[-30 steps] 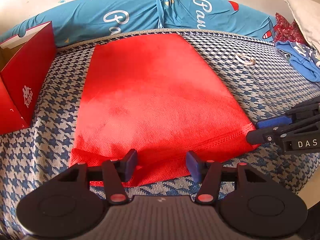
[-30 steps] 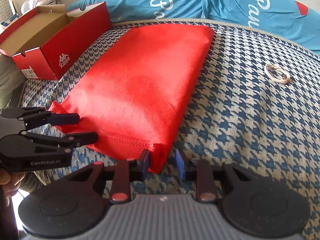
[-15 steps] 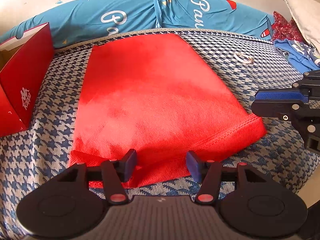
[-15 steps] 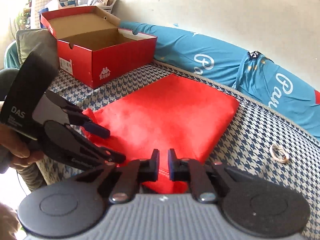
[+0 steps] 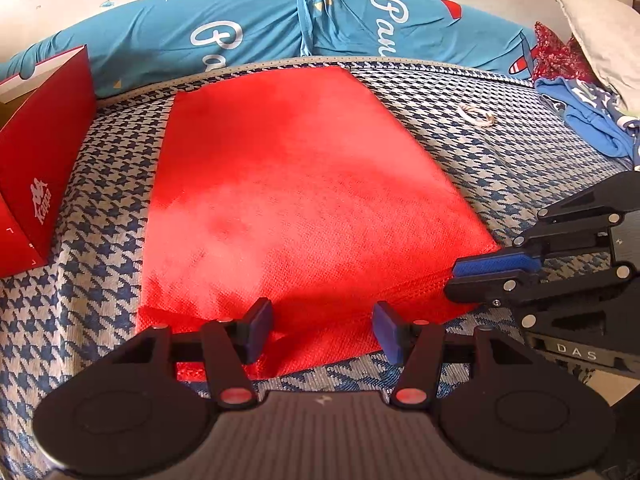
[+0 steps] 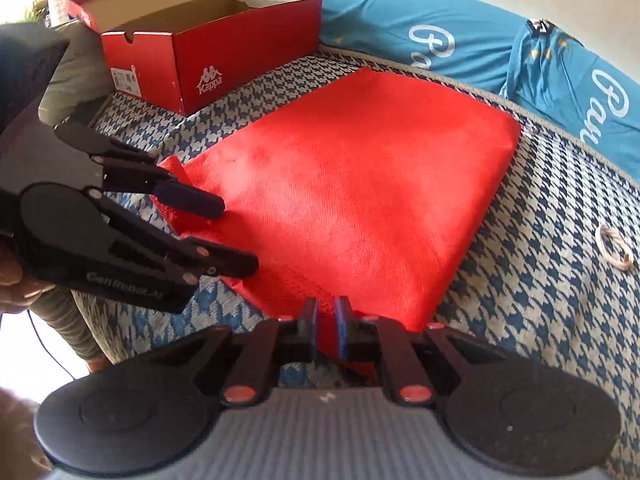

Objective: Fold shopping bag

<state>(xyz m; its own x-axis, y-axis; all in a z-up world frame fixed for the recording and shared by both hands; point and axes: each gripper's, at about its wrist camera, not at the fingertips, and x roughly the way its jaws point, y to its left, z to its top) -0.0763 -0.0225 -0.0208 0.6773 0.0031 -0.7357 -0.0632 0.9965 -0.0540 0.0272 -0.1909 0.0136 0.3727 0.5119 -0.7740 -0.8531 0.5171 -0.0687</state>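
Houndstooth bed [image 5: 460, 152] carries red shopping bag [image 5: 296, 200], flat, near front edge. Left claw [image 5: 322, 326] spread wide over bag's near hem; right claw [image 6: 325, 330] pinching bag's near corner.

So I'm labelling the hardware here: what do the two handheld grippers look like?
Both are matte black linkage frames with blue pads on the fingers, red pivot dots and two round discs. The left gripper carries "CenRobot.AI" lettering; the right gripper reads "DAS". A thin dark cable hangs near the left one.
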